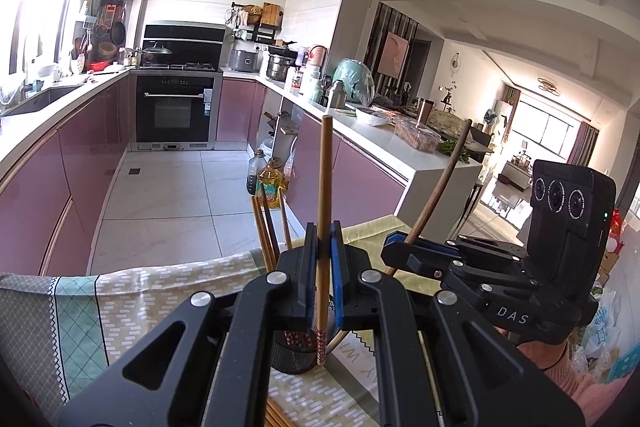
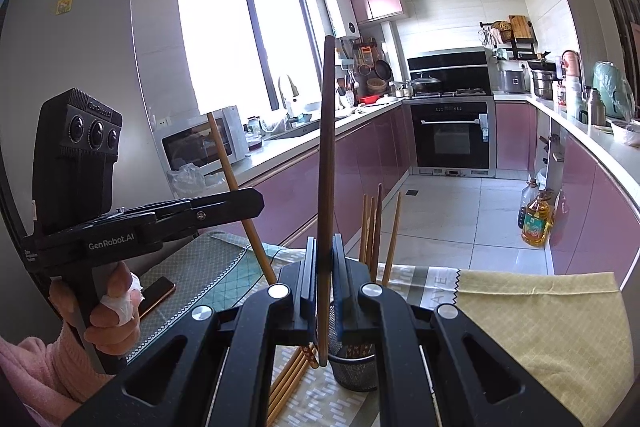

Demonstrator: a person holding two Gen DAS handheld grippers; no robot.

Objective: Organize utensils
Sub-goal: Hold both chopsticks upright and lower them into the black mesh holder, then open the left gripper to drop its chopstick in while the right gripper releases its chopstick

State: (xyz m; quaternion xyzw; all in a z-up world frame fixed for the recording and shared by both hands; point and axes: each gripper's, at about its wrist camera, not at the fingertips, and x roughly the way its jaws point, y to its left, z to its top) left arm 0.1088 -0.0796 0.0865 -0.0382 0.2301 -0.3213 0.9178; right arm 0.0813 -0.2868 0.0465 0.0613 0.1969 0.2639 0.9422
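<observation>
**Left wrist and right wrist views: one chopstick clamped in each gripper above the mesh holder**

Left wrist view: the left gripper (image 1: 324, 247) is clenching a light bamboo chopstick with a red patterned end (image 1: 325, 187), the stick running upright between the two blue-padded fingers (image 1: 337, 267) and sticking out well above and below them. Its patterned lower end is hanging just beside the rim of the round black wire-mesh utensil holder (image 1: 296, 359), which is standing on the yellow-and-teal patterned tablecloth (image 1: 160, 295). Three more bamboo chopsticks (image 1: 266, 235) are already leaning in the holder, their tops rising left of the fingers. To the right, the right gripper (image 1: 394, 241) is pinching a dark brown wooden chopstick (image 1: 444, 183) that is slanting up and to the right.

Right wrist view: the right gripper (image 2: 325, 267) is holding the dark brown chopstick (image 2: 326, 155) nearly vertical between its closed fingers (image 2: 310, 267), the lower tip hanging at the near rim of the mesh holder (image 2: 354, 375); whether it is inside cannot be told. Several loose bamboo chopsticks (image 2: 290, 383) are lying flat on the cloth (image 2: 540, 311) just left of the holder. The left gripper (image 2: 256, 205), in a hand (image 2: 108, 311) with a bandaged finger and a pink sleeve (image 2: 44, 367), is gripping the light chopstick (image 2: 236, 187) at a slant.
</observation>
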